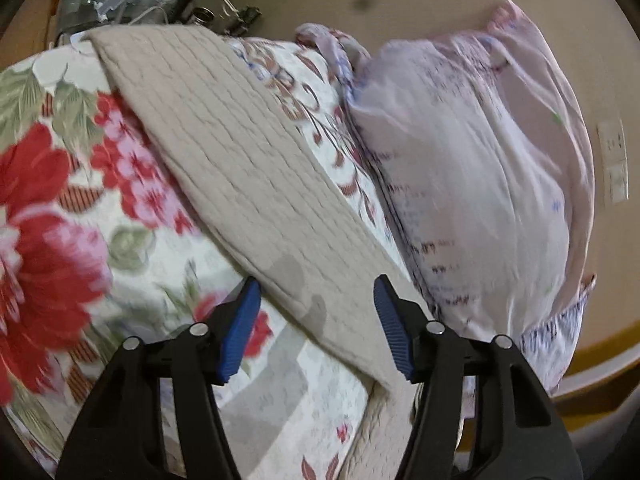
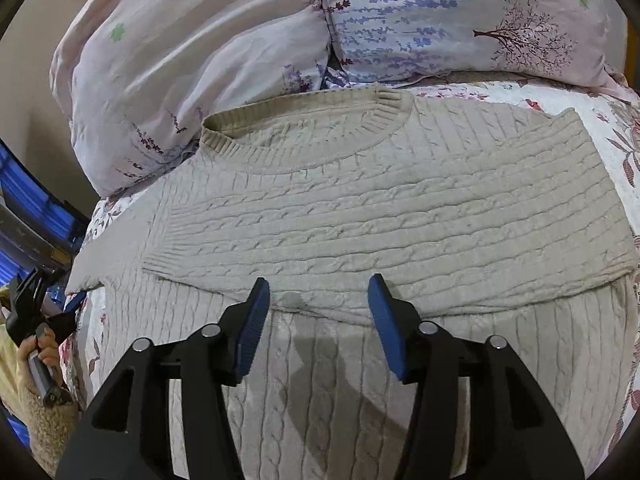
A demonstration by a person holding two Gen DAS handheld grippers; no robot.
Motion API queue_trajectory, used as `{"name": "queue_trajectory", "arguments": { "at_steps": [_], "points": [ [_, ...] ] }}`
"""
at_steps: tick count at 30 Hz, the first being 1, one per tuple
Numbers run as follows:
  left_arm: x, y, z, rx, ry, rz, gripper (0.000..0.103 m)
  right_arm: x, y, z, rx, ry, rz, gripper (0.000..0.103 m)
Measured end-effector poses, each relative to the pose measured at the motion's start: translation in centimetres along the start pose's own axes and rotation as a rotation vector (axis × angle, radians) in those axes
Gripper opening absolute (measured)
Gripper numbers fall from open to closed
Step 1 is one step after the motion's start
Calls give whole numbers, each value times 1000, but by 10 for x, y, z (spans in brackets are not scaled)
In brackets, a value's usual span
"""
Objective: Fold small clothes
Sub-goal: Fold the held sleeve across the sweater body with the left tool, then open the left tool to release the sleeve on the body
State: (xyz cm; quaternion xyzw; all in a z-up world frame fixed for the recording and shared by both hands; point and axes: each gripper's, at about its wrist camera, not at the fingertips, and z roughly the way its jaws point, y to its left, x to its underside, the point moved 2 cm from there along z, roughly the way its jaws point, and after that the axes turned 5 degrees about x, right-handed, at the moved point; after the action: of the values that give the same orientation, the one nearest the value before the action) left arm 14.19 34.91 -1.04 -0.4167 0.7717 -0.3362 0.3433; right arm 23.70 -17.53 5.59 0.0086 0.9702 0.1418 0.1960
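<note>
A beige cable-knit sweater [image 2: 360,208] lies flat on the bed, collar toward the pillows, with one sleeve [image 2: 400,264] folded across the chest. My right gripper [image 2: 319,280] hovers open just above that sleeve's lower edge, nothing between its blue pads. In the left wrist view the sweater [image 1: 240,160] runs diagonally over the floral quilt [image 1: 60,200]. My left gripper [image 1: 316,284] stands open above the sweater's near edge, its pads apart from the knit. The right wrist view shows a hand [image 2: 40,348] holding the left gripper [image 2: 72,306] beside the sweater's left side.
Two pale lavender-print pillows [image 2: 200,40] [image 2: 460,28] lean against the wall behind the collar. One pillow [image 1: 460,160] lies right of the sweater. Clutter of clear plastic and metal bits [image 1: 240,16] sits beyond the quilt. A wooden bed frame [image 1: 592,368] edges the right.
</note>
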Motion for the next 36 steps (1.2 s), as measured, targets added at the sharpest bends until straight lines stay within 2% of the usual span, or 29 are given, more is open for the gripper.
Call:
{"name": "queue_trajectory", "arguments": {
  "at_steps": [7, 11, 14, 17, 21, 25, 29, 33, 36],
  "points": [
    [-22, 24, -3, 22, -37, -112, 31, 3, -1, -7, -20, -6, 1, 56],
    [-26, 29, -1, 24, -36, -117, 8, 5, -3, -11, -37, -2, 3, 56],
    [-26, 20, -4, 55, -58, -98, 7, 6, -5, -15, -43, -6, 8, 56],
    [-24, -10, -12, 112, -85, -32, 7, 6, -10, -20, -51, -18, 18, 58],
    [-12, -56, -12, 180, -76, 66, 7, 4, -17, -27, -50, -43, 28, 59],
    [16, -106, -1, 244, -36, 179, 7, 4, -22, -30, -55, -52, 36, 59],
    [63, -149, 22, 312, 59, 275, 7, 6, -26, -31, -57, -51, 46, 59],
    [129, -182, 61, 376, 213, 351, 7, 8, -30, -32, -55, -53, 54, 59],
    [181, -191, 95, 365, 347, 403, 7, 10, -34, -33, -44, -53, 60, 59]
  ]
}}
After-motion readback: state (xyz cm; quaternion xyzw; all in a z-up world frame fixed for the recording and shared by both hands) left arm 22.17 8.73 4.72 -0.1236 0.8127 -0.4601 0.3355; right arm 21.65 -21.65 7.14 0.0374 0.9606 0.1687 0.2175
